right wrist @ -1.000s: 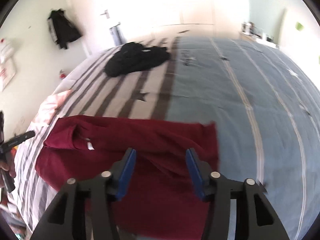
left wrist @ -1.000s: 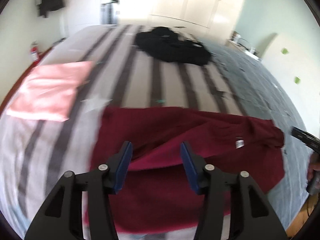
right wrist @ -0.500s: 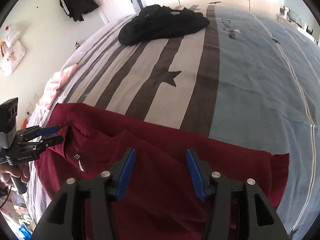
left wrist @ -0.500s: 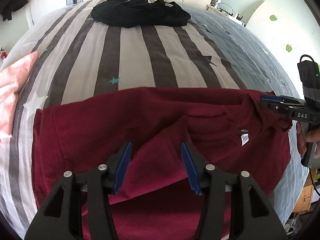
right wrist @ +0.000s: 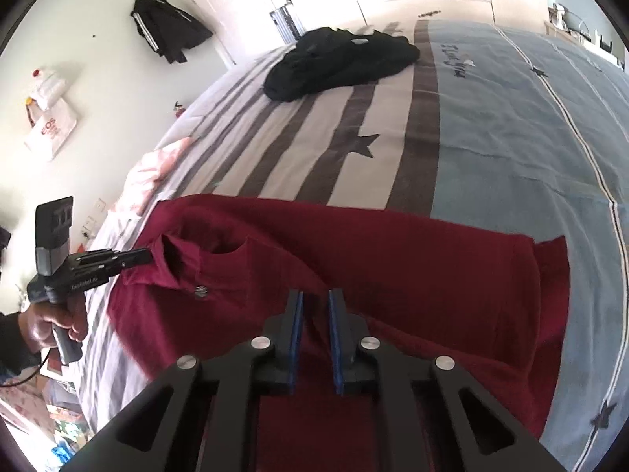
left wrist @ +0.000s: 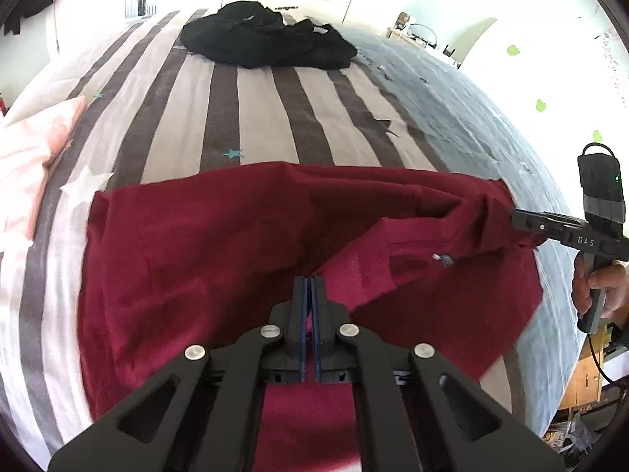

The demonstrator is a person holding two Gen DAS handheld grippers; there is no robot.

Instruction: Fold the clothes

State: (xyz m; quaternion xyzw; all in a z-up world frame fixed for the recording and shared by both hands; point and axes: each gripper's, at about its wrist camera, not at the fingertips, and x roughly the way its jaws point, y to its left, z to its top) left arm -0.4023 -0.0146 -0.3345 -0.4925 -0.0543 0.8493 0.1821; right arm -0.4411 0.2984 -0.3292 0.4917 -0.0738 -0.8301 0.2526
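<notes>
Gripping the red shirt with closed left gripper; closing right gripper on shirt fold at 6 o'clock.

Bright daylight — far wall blown out (fisheye-bent edges), slight blur low.

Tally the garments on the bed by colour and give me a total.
Dark red: 1, the red shirt
Black: 1, the black heap, which may hold more than one piece
Pink: 1, the pink cloth
Total: 3
</notes>
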